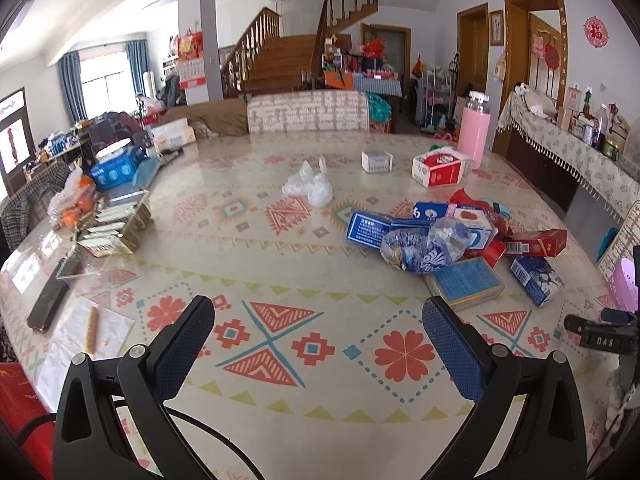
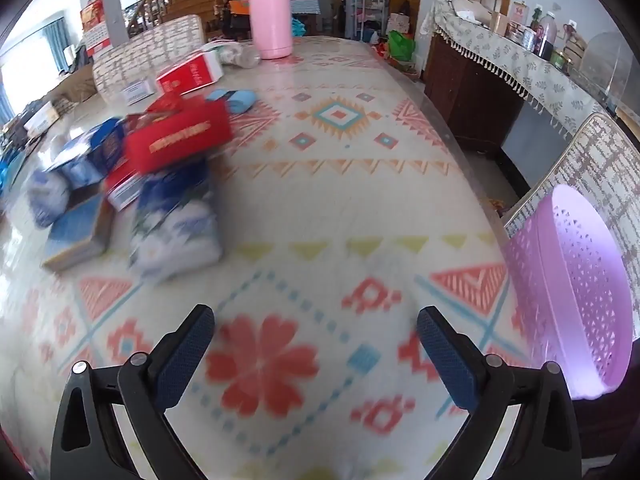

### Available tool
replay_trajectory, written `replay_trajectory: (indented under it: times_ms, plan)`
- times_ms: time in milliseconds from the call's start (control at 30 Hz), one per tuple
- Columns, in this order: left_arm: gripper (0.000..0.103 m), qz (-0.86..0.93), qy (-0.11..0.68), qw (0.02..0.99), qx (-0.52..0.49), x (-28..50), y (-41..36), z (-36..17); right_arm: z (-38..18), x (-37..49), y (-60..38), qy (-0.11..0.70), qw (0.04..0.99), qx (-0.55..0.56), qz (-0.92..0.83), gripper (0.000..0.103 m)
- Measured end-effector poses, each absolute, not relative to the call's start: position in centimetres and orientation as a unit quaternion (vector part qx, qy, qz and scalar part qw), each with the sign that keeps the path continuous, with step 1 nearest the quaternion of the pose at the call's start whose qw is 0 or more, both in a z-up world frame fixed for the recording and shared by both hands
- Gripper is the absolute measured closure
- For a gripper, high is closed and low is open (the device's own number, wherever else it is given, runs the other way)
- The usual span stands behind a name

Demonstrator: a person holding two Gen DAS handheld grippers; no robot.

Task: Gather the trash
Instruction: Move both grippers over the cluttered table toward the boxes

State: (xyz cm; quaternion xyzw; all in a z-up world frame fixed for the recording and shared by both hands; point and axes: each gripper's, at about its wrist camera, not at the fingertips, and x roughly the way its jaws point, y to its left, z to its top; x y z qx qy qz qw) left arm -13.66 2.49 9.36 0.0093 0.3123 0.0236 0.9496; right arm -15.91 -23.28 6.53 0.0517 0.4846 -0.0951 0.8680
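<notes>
The left gripper [image 1: 318,314] has its two black, blue-padded fingers spread wide with nothing between them, hovering over bare patterned tablecloth [image 1: 280,272]. The right gripper [image 2: 316,322] is the same: jaws wide, empty, tilted down at the cloth. Its view is smeared by blur, so fine detail there cannot be read.

From the left gripper, the trash sits at about one o'clock: a loose heap of flattened blue and red cardboard cartons [image 1: 472,232] with a crumpled clear-and-blue plastic wrapper [image 1: 424,246] lying on its near side. A blue flat box [image 1: 464,282] and a small blue-and-white carton [image 1: 536,276] lie at the heap's near edge. At twelve o'clock, farther out, a crumpled white plastic bag [image 1: 310,186] rests alone. From the right gripper the same heap lies at ten to eleven o'clock, a red carton [image 2: 180,138] on top.

The lilac perforated plastic basket [image 2: 576,280] stands at the right gripper's three o'clock, at the table's edge beside a chair, mouth turned toward the table. It looks placed there as the bin, so pieces can be carried across in short trips from the heap.

Farther back, at the left gripper's one o'clock, a tall pink cylindrical flask [image 1: 474,132] stands upright beside a red-and-white box [image 1: 438,168]. They stand apart from the heap and may not be trash. Both hands appear poised to begin, neither committed to a piece yet.
</notes>
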Motion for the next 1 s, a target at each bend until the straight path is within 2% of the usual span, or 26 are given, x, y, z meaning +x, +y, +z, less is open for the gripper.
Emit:
replay_trajectory:
  times_ms: [167,433,767,1000]
  plan:
    - [0.000,0.027,0.283,0.959,0.013,-15.6,1.8,10.5,2.6,-12.7,-28.1,0.448,0.888,0.037,-0.093,0.002]
    - [0.000,0.014,0.260,0.965,0.031,-17.6,0.1,11.0,6.0,-15.6,-25.5,0.397,0.913,0.011,-0.090,0.002]
    - [0.000,0.001,0.239,0.969,0.056,-20.0,-1.5,11.5,7.5,-19.0,-22.5,0.326,0.938,-0.048,-0.111,0.002]
    - [0.000,-0.007,0.223,0.972,0.076,-21.4,-2.7,12.0,8.6,-20.5,-22.1,0.305,0.945,-0.046,-0.107,0.002]
